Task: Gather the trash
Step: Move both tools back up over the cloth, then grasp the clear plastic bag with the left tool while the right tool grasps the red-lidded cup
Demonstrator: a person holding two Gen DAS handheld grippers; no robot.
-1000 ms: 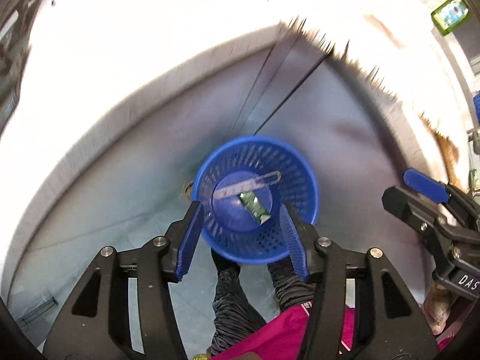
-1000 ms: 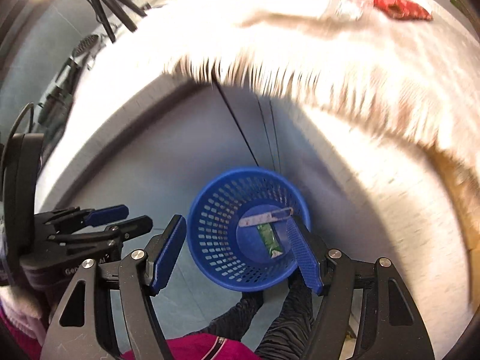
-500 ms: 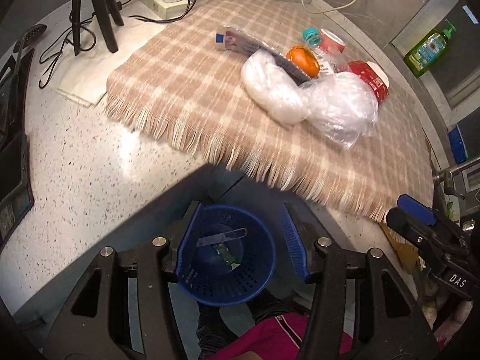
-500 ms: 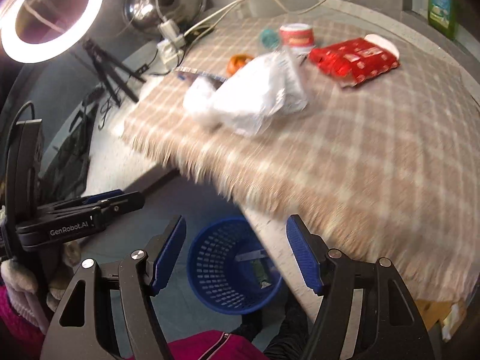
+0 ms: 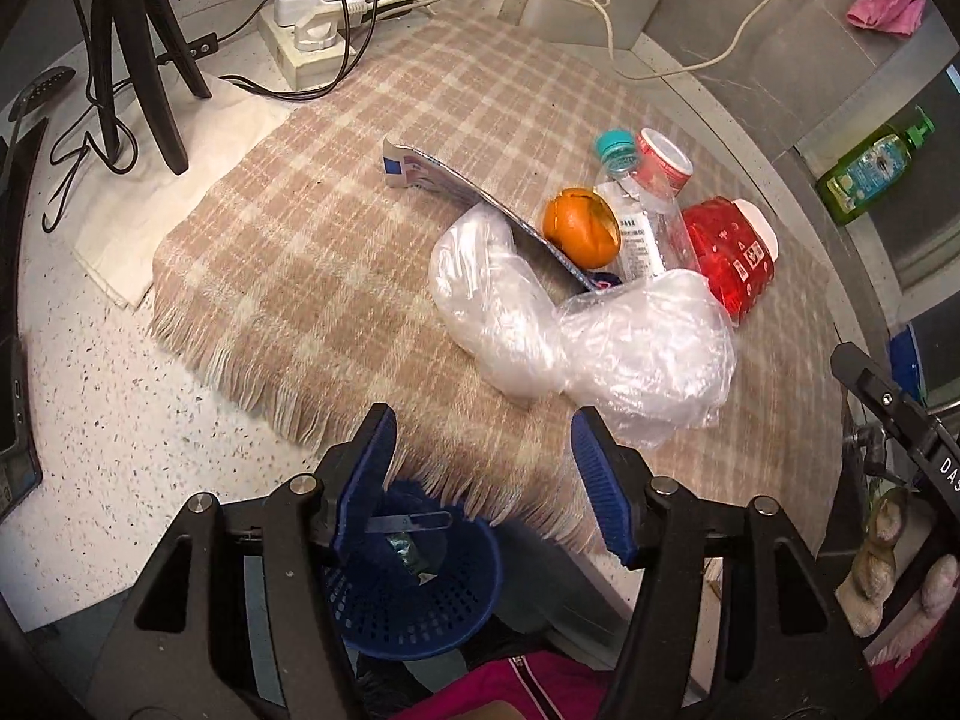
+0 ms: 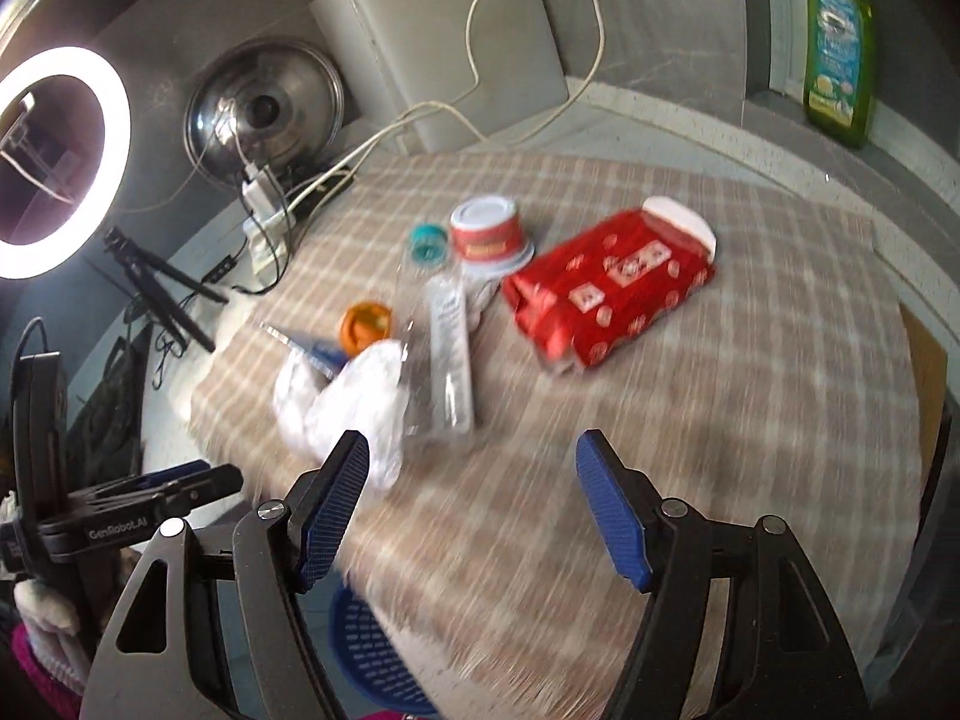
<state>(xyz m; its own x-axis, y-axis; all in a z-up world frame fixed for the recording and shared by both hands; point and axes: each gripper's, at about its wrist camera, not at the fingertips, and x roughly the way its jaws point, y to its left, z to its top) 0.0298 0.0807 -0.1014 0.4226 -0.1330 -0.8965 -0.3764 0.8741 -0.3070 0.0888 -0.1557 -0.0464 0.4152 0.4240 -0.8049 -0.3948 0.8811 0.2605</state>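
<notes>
**Grippers lift from basket to cluttered cloth**

Left wrist view: the left gripper (image 5: 483, 480) hangs over the fringed edge of the checked cloth (image 5: 312, 252), jaws spread with nothing between them; they have just been opening further. A second ago this view was filled by the blue basket (image 5: 420, 600) on the floor; now the basket sits low in frame, under the counter edge, with a green wrapper (image 5: 403, 546) and a flat strip inside. Trash lies on the cloth ahead: crumpled clear plastic bags (image 5: 576, 324), an orange peel (image 5: 582, 228), a clear bottle (image 5: 630, 210), a red-labelled cup (image 5: 663, 165), a red packet (image 5: 729, 252) and a blue-white flat wrapper (image 5: 456, 180). The right gripper (image 5: 900, 420) shows at the right edge.

Right wrist view: the right gripper (image 6: 468, 510) is spread wide and empty above the cloth, its jaws having just opened a little more. Earlier it looked down into the basket (image 6: 372, 648); now only a sliver shows below the cloth's fringe. The picture is motion-blurred.
</notes>
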